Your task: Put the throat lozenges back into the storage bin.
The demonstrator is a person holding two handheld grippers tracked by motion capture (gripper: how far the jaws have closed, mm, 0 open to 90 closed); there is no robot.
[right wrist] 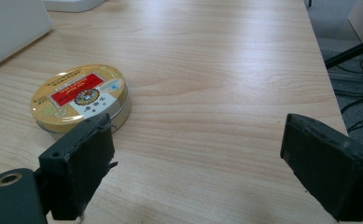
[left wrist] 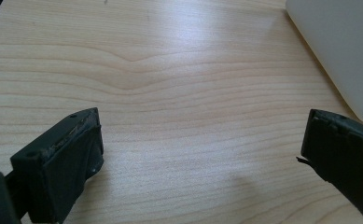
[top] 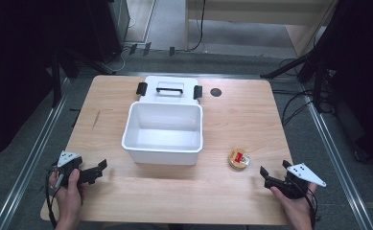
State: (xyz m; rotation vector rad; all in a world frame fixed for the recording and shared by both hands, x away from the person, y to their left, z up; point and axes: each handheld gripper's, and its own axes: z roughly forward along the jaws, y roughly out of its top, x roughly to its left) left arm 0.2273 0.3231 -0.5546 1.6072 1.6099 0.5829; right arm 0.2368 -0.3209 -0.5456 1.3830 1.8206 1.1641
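- The left gripper (top: 99,167) is held low over the pale wood-grain table (top: 241,124); its jaws are spread wide and nothing is gripped; a white plastic tub (top: 164,143) with smooth walls is seen just beyond.
- A round, flat tin (top: 238,158) with a gold and red lid lies right of the tub.
- The right gripper (top: 273,167) is released, empty; the tin is set just ahead, near its left jaw, untouched.

White bin (top: 164,143), lid (top: 169,89) behind it, perhaps touching, wooden table (top: 241,120)
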